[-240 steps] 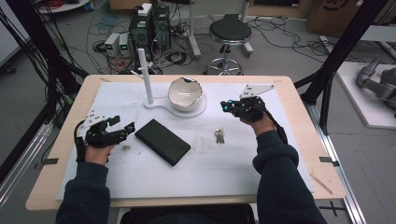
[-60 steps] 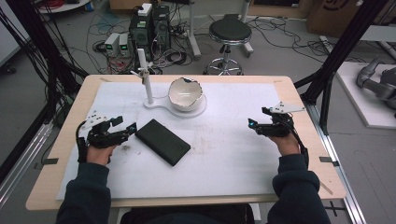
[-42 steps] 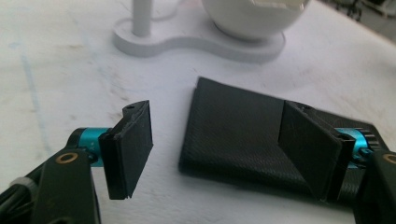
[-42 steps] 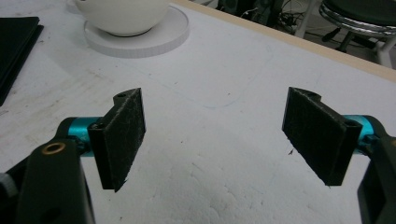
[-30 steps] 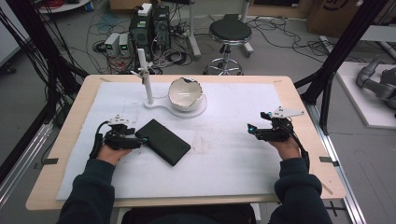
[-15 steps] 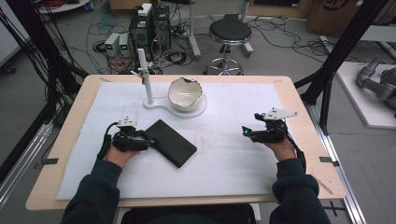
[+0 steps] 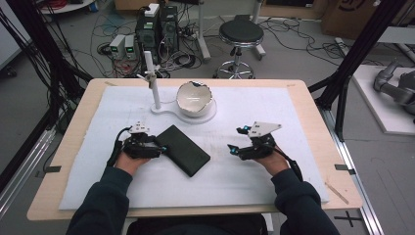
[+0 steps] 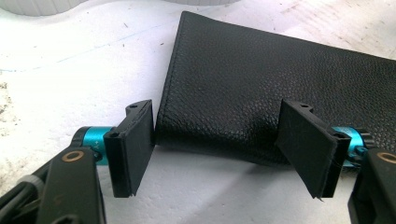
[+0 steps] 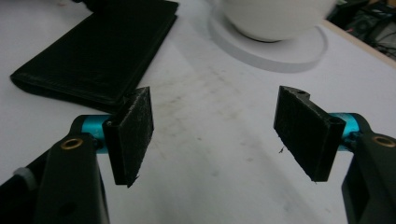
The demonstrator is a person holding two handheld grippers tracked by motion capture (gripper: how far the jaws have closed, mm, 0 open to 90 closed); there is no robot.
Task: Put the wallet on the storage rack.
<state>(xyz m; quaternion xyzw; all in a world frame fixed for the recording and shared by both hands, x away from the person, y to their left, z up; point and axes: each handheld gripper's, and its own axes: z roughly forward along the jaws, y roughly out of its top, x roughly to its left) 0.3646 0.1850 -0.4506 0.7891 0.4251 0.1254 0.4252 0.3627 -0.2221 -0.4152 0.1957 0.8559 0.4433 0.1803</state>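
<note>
Black leather wallet [image 7: 183, 149] lies flat and slantwise on the white sheet [image 7: 274, 117] covering the tabletop [image 7: 323, 127], just in front of the white bowl [image 7: 194, 98] on its round stand, with a white post [image 7: 152, 81] rising beside that bowl. At the wallet's near left end sits the left hand-held gripper [image 7: 157, 149]: in the left gripper view its jaws have just been closing and now bracket that short end, the left pad [image 8: 135, 140] touching the wallet's corner, the right pad overlapping its edge; whether they truly squeeze it I cannot tell. To the right of the wallet, apart from it, the right hand-held gripper [image 7: 234, 149] points toward it, its jaws spread with nothing but bare sheet between them, having just been closing slightly.
</note>
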